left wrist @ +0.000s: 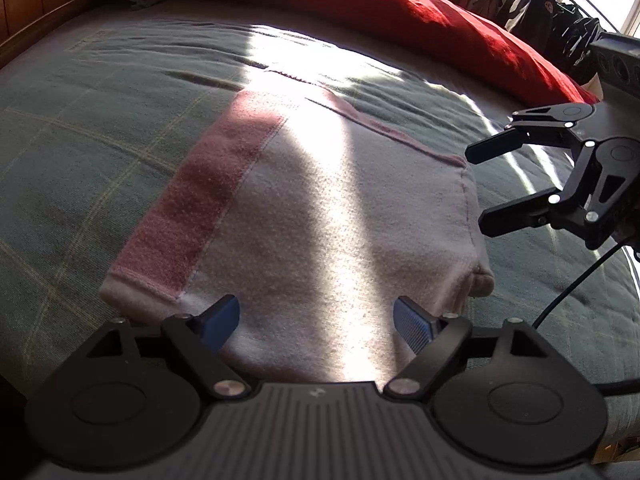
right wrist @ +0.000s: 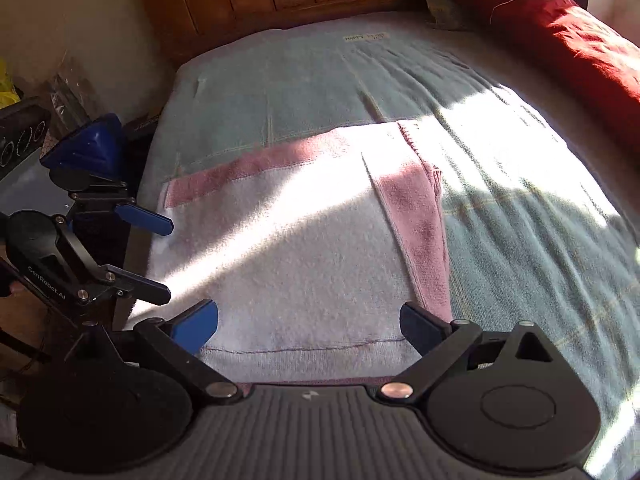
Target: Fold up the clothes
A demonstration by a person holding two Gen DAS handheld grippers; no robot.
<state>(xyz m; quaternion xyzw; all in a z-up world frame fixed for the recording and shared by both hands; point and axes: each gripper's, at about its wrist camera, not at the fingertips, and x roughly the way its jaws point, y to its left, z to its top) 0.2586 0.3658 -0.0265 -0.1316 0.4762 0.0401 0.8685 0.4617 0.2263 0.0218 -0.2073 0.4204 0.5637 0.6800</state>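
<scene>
Your pale pink fleece garment with darker pink bands (left wrist: 320, 216) lies flat in a squarish shape on the grey-green checked blanket (left wrist: 80, 128), well short of the red pillow (left wrist: 400, 12). Your left gripper (left wrist: 316, 322) and right gripper (right wrist: 308, 324) both hover spread over the garment's near edges, pinching nothing. Whether another fold is due, the shape alone cannot settle; if so, pinch both layers at matching corners.

Fuzzy pink cloth garment (left wrist: 320, 208), matt

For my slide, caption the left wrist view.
Both open grippers, left and right, hover over a folded pink-and-white garment.
</scene>
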